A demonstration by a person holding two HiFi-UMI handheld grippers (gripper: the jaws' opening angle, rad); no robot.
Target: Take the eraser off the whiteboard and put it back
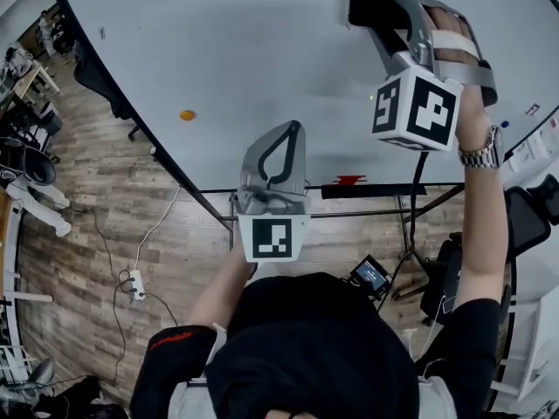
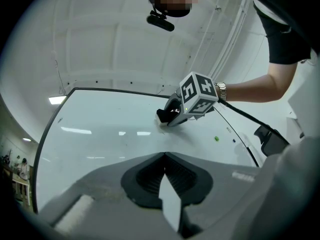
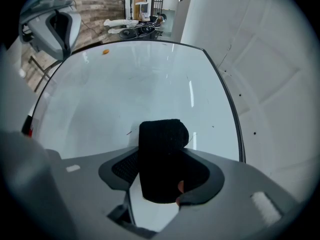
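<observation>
Left gripper is hovering off the board, jaws pressed together, nothing held. Right gripper is clamping, jaws wide, a black felt-textured block eraser, its rounded end touching the glossy white whiteboard.

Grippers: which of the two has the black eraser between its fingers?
The right gripper: the eraser sits between its fingers, held at the whiteboard. The left gripper has its fingers closed together with nothing between them.
</observation>
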